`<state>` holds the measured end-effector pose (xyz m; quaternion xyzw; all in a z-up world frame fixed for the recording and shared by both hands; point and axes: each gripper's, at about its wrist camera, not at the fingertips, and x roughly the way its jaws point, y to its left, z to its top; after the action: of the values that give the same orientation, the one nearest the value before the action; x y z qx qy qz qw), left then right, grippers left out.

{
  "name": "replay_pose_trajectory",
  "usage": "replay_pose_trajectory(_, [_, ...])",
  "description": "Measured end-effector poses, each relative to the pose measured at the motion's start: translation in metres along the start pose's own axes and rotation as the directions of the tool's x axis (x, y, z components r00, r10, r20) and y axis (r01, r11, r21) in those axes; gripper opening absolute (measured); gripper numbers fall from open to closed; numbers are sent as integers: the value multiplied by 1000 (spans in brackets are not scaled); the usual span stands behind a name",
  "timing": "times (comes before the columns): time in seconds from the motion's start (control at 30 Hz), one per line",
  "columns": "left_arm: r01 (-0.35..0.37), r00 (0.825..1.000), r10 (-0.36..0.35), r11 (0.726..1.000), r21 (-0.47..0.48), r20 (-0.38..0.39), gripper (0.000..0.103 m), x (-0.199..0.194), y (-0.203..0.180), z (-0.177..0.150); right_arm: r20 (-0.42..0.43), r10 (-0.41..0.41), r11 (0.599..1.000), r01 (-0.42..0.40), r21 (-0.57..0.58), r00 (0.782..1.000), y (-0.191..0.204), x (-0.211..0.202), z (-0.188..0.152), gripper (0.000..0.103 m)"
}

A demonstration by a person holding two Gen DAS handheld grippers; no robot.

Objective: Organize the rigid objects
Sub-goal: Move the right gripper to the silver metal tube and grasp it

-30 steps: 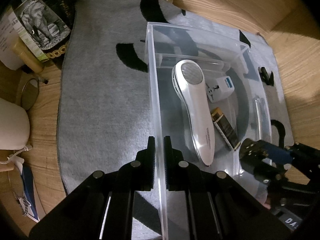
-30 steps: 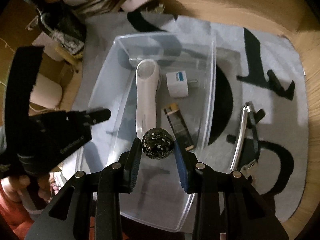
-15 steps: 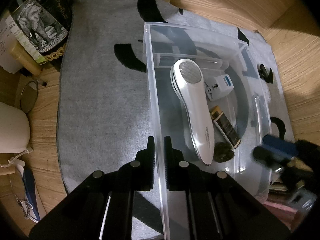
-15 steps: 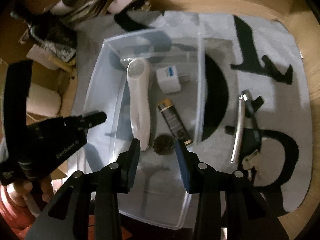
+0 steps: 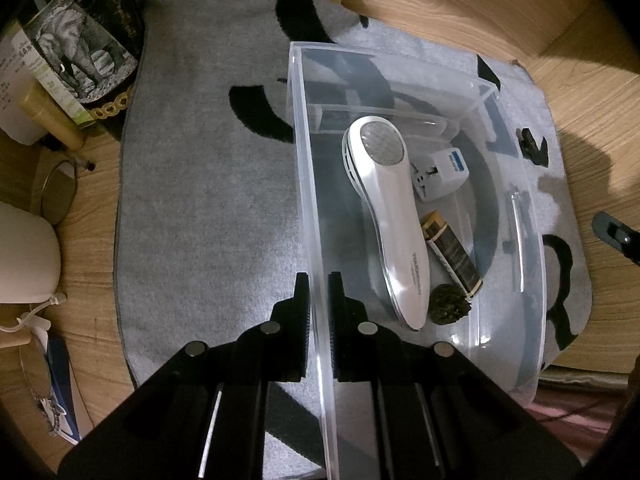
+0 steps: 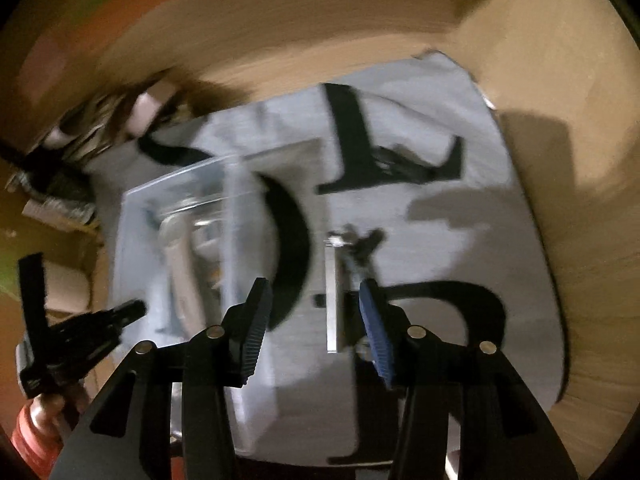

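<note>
Left fingers: the left gripper (image 5: 318,294) is clamping narrow on the near wall of the clear plastic bin (image 5: 310,216), one pad outside it, one inside.
Right fingers: the right gripper (image 6: 314,316) is opening, jaws moderately apart, nothing lying between the pads; it is hanging over the grey rug (image 6: 440,248), just right of the bin.
Left view only: the bin's contents are showing sharply here; the right view is blurring them into pale streaks.
Right view only: a long silver bar (image 6: 332,300) is lying on the rug just ahead of the right pads, with a small dark piece (image 6: 360,240) at its far end; what that piece is I cannot tell. The left gripper and a hand (image 6: 44,408) holding it are showing at lower left.
Count in bin, largest first: one white handheld device (image 5: 386,216) ahead-right of the left fingers; one white plug adapter (image 5: 440,174) beyond it; one dark battery (image 5: 452,254) beside the device's handle; one dark spiky ball (image 5: 448,308) touching the device's near tip.
Edges: the bin's long left wall is running straight away from the left fingers.
Open room: bare rug is spreading left of the left fingers; bare rug is also lying right of the silver bar, up to the wooden floor (image 6: 580,200).
</note>
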<state>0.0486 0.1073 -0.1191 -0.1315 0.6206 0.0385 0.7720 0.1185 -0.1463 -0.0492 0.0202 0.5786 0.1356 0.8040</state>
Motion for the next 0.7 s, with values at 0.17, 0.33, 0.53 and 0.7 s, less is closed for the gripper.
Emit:
replay_pose_trajectory(0.17, [-4,1000,4,1000,-7,-6,7,1,1,-1,-24,-33,997,35,61,999,-27,12,1,43])
replay_pose_trajectory(0.33, [-16,1000,16,1000,-11,-10,7,1,0,-1,-85,-16,996,24,88,996,-39,37,3,43])
replay_pose_trajectory(0.53, [-25,1000,25,999,-25,-15,7,2,0,0,-129,-15,1000,16,7,991,-23,64,4,43])
replay_pose_trajectory(0.7, [-26,1000,25,999,-46,-18,7,3,1,0,-202,21,997,-34,-62,979,-5,91,3,43])
